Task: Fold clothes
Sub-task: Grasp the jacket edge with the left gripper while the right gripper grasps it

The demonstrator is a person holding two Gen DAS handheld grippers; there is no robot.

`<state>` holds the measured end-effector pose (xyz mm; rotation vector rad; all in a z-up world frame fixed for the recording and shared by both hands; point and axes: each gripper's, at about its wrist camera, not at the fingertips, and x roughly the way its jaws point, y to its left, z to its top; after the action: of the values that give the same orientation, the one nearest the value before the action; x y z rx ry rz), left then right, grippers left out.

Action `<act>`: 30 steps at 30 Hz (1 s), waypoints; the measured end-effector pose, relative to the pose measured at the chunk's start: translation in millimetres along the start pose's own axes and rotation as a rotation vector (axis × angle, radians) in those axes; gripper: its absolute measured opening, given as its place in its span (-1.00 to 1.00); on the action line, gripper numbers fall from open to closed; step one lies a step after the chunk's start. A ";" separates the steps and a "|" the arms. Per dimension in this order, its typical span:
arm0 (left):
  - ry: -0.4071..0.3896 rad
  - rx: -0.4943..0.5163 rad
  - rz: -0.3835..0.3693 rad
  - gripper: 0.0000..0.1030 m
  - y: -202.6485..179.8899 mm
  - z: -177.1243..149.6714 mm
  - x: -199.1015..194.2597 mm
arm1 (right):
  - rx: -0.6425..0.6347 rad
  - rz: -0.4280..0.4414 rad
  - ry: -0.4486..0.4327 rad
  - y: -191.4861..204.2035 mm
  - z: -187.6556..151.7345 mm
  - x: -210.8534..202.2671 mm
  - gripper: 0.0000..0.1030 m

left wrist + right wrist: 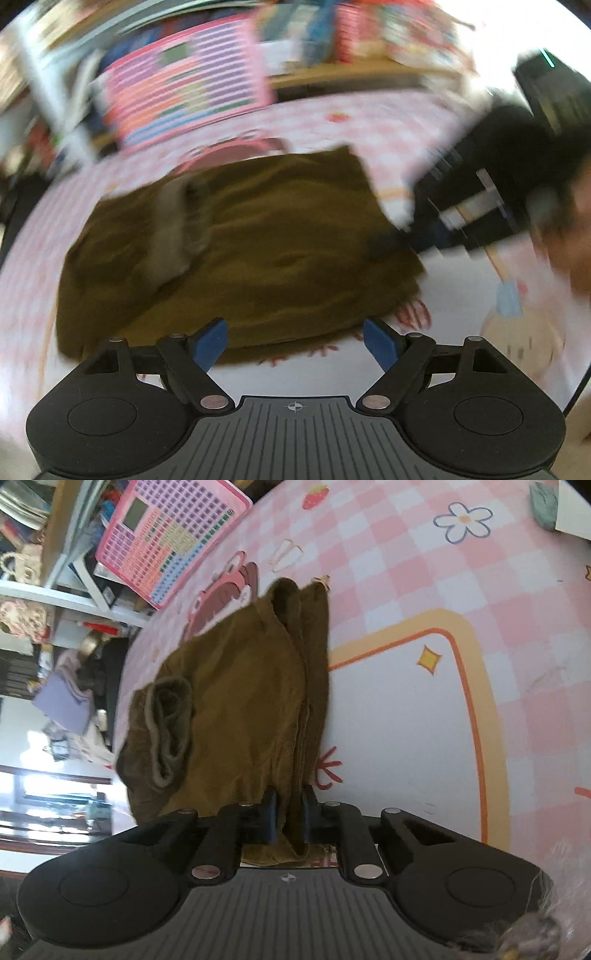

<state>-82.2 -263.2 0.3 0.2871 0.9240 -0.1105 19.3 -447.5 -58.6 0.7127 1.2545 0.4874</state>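
Only the right gripper [289, 818] pinches the brown garment [236, 701]; no legible writing.

No readable text, brand or number anywhere. Pink toy board [168, 541] at my 11 o'clock carries grid of small coloured keys and grey screen, characters too small to make out; same board [184, 83] smeared by blur in left view. Red scribble marks [328, 770] on table mat [406, 720] at 12 o'clock, no legible letters. Small crosshair sign [294, 406] on my left tool body, another [287, 877] on right.
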 end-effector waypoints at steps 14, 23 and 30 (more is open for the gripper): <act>-0.134 0.374 0.187 0.57 -57.4 4.1 29.6 | -0.061 0.031 -0.015 27.1 8.0 -8.0 -0.77; -0.203 0.411 0.123 -0.90 -59.7 2.4 19.1 | 0.008 0.019 -0.040 11.3 18.0 -8.9 0.33; -0.260 0.299 0.092 -0.91 -39.0 13.5 -6.5 | 0.198 0.101 -0.001 -9.0 34.3 13.1 0.36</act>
<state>-84.2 -304.6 5.4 0.5778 0.6334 -0.1971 55.3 -452.2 -69.0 0.9465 1.2814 0.4492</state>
